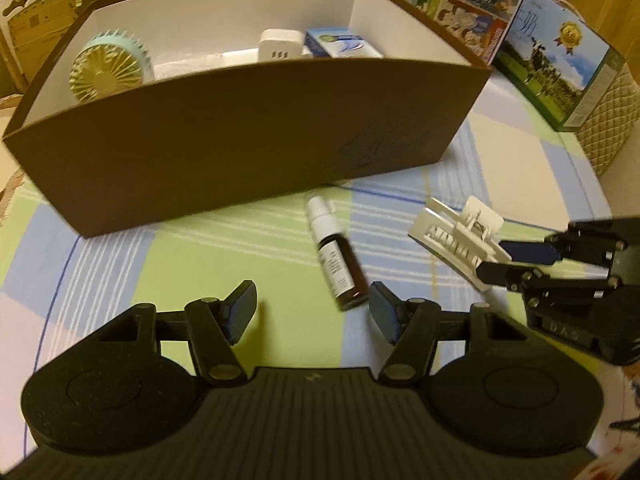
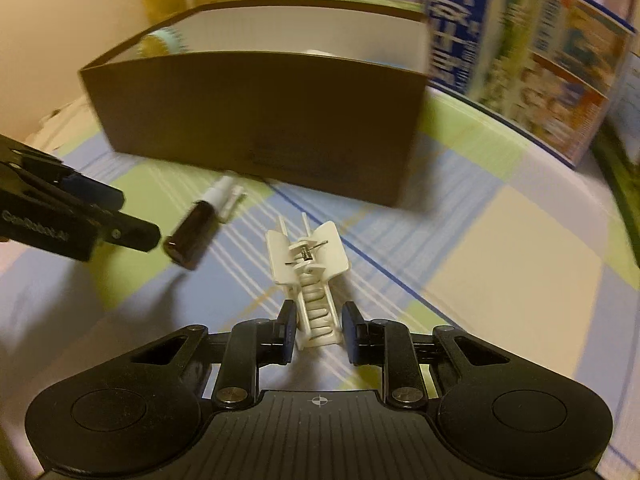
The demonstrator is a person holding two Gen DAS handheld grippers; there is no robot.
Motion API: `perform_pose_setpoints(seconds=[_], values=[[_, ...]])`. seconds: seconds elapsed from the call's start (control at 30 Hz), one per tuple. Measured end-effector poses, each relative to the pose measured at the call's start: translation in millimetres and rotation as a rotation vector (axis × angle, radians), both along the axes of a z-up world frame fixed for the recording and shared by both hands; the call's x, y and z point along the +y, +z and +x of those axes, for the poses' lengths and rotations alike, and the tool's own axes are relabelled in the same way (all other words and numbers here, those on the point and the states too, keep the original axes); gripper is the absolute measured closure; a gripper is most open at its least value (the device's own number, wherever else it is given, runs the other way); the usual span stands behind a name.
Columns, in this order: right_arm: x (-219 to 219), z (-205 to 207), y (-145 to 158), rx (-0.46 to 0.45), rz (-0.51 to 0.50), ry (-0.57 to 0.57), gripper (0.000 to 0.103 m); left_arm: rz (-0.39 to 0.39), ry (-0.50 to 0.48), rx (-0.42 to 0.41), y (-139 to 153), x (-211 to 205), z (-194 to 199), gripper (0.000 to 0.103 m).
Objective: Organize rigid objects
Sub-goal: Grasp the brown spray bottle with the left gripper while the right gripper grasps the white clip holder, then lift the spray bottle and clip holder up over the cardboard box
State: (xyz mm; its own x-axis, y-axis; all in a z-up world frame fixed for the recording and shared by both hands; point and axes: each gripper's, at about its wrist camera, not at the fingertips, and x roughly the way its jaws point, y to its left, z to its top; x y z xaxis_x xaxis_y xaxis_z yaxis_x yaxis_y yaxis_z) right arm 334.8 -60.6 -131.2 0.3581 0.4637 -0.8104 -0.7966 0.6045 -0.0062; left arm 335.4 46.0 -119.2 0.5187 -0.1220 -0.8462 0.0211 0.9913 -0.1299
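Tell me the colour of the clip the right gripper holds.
White, or off-white under this warm light: the clip shows best in the right wrist view.

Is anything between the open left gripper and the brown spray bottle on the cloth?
Nothing visible. The left gripper is open just short of the spray bottle; only bare tablecloth lies between. The bottle's base is by the right-hand fingertip.

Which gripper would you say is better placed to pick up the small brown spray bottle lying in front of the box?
Left. The left gripper is open and empty, with the spray bottle just ahead by its right finger. The right gripper is shut on the white clip.
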Motion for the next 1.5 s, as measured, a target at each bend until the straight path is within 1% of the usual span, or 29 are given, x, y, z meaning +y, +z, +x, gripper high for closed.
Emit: perform_pose_setpoints(seconds=[0.1, 0.17, 0.2, 0.27, 0.3, 0.37, 0.43, 0.47, 0.53, 0.63, 0.8, 0.97, 1.07, 1.13, 1.27, 1.3, 1.33, 1.5], values=[[-4.9, 0.6, 1.4, 0.007, 0.004, -0.052, 0.082, -0.003, -0.018, -0.001, -2.7, -6.9, 8.7, 0.045], [-7.4, 1.3, 1.6, 0.020, 0.005, -0.075, 0.082, -0.006, -0.021, 0.004, -7.3, -10.8, 17.2, 0.051], [-7.6, 1.6, 2.2, 0.026, 0.003, -0.080, 0.081, -0.010, -0.021, 0.011, -9.5, -11.9, 20.9, 0.055], [-9.6, 1.2, 1.2, 0.032, 0.000, -0.081, 0.080, -0.027, -0.017, 0.014, -12.5, -13.0, 28.0, 0.057], [-9.8, 1.0, 1.3, 0.033, -0.002, -0.079, 0.080, -0.026, -0.018, 0.016, -14.3, -13.9, 30.8, 0.057], [-9.9, 0.3, 0.9, 0.033, -0.002, -0.073, 0.077, -0.013, -0.022, 0.020, -17.7, -15.8, 34.3, 0.061], [-8.9, 0.0, 0.5, 0.033, -0.002, -0.069, 0.075, -0.006, -0.027, 0.021, -20.0, -16.7, 37.2, 0.067], [-8.1, 0.0, 0.6, 0.032, -0.001, -0.068, 0.074, -0.005, -0.028, 0.023, -20.9, -16.3, 38.2, 0.069], [-6.2, 0.3, 1.4, 0.031, 0.004, -0.063, 0.072, -0.006, -0.029, 0.032, -23.1, -15.6, 39.4, 0.075], [-2.3, 0.7, 3.0, 0.023, 0.011, -0.048, 0.066, -0.018, -0.038, 0.038, -25.4, -14.3, 37.5, 0.083], [4.3, 5.0, 3.1, 0.014, 0.023, -0.037, 0.064, 0.014, -0.062, 0.043, -23.6, -13.2, 28.6, 0.084], [8.4, 8.3, 1.3, 0.007, 0.035, -0.034, 0.064, -0.004, -0.054, 0.069, -22.4, -4.7, 17.4, 0.084], [10.2, 9.4, -1.4, 0.005, 0.034, -0.035, 0.064, -0.019, -0.041, 0.082, -22.6, -1.1, 18.2, 0.083], [11.8, 11.4, -3.3, 0.010, 0.029, -0.037, 0.064, -0.025, -0.034, 0.082, -23.2, -0.6, 20.8, 0.081], [12.2, 13.3, -5.1, 0.008, 0.028, -0.045, 0.064, -0.015, -0.040, 0.073, -24.0, -3.4, 24.6, 0.081], [11.8, 13.0, -5.0, 0.008, 0.033, -0.045, 0.065, -0.013, -0.049, 0.074, -23.8, -4.5, 25.4, 0.081], [11.7, 13.0, -4.7, 0.009, 0.033, -0.044, 0.072, -0.004, -0.056, 0.074, -23.6, -6.2, 25.6, 0.084], [9.1, 12.0, -3.8, 0.014, 0.041, -0.048, 0.073, 0.017, -0.078, 0.074, -23.0, -11.0, 23.1, 0.084]])
